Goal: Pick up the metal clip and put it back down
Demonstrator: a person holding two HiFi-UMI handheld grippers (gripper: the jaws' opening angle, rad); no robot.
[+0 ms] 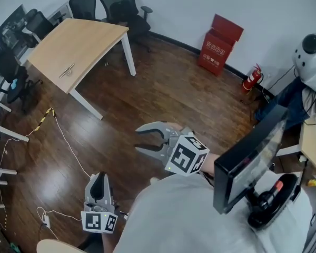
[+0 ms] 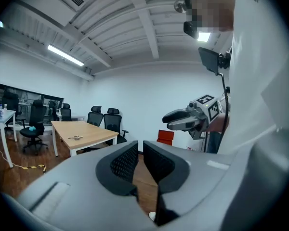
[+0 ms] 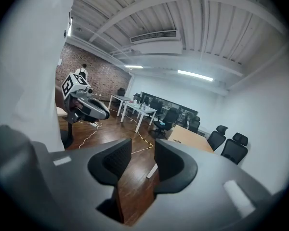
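The metal clip (image 1: 67,70) lies on the light wooden table (image 1: 89,38) at the far left of the room, and the left gripper view shows the clip (image 2: 75,137) there too. Both grippers are held in the air over the wooden floor, far from the table. My right gripper (image 1: 138,140) points left with its jaws apart and nothing between them; its own view (image 3: 143,160) shows only floor in the gap. Low by the person's body, my left gripper (image 1: 97,182) has only a narrow slit (image 2: 140,160) between its pads, with nothing in it.
Black office chairs (image 1: 116,1) stand behind the table. A red box (image 1: 219,44) and a fire extinguisher (image 1: 251,78) sit by the far wall. A cable (image 1: 68,141) trails across the floor. A monitor on a stand (image 1: 250,157) is close on the right.
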